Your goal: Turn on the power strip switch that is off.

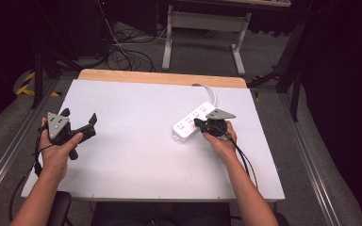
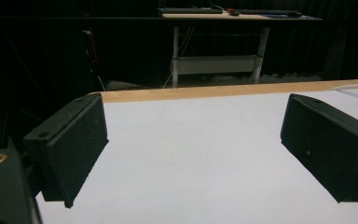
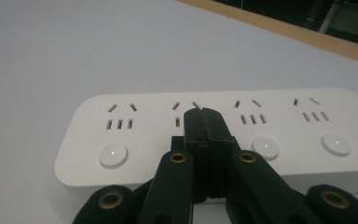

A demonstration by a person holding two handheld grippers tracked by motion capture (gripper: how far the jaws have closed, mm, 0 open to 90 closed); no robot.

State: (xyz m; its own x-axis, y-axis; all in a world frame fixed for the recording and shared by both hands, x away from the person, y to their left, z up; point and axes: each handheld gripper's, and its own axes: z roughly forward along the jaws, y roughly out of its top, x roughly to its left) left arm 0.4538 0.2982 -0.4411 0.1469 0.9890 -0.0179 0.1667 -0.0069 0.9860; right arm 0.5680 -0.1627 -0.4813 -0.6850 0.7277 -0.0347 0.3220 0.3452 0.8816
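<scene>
Hovering with jaws clenched on nothing, right tool tips sit over the second socket of the white power strip, just above that socket's round switch. Strip lies at 2 o'clock on the counter. Left tool rests released at 9 o'clock. Risk: off-centre press skids the tips, shoving the strip or missing the switch.

Smooth white plastic power strip on matt white table (bare wood far edge).
</scene>
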